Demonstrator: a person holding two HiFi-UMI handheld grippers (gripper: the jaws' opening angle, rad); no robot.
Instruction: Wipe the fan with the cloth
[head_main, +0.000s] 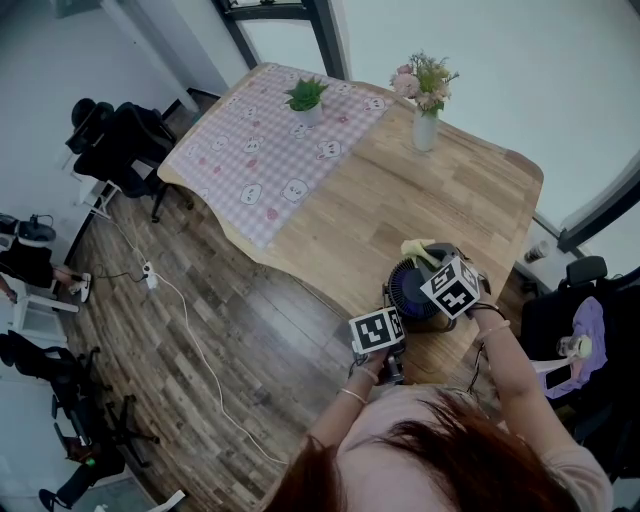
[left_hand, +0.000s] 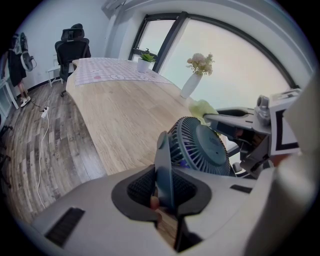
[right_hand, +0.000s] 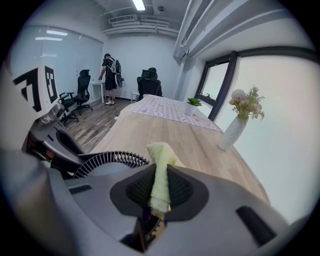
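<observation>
The fan (head_main: 413, 292) stood at the near edge of the worktop (head_main: 400, 190), its round grille (left_hand: 200, 146) tilted upward.

The cloth (right_hand: 160, 172), yellow and bunched, sat at the grille's far rim. The right gripper (right_hand: 160, 192) was clenched on it, so the grille lay just below and to the left of that gripper. The likely wipe ran from there across the grille toward the person.

The left gripper (left_hand: 164, 187) was nearer the person and grasped a flat blue-grey part of the fan, probably its stand (left_hand: 163, 162), which steadied the fan.

The worktop was bare wood around the fan. A vase (head_main: 425, 128), a plant (head_main: 307, 98) and a checked tablecloth (head_main: 270, 150) were well apart at the far end.

Beyond it were the wood floor (head_main: 200, 300), office chairs (head_main: 120, 150) and large windows (left_hand: 240, 60).
</observation>
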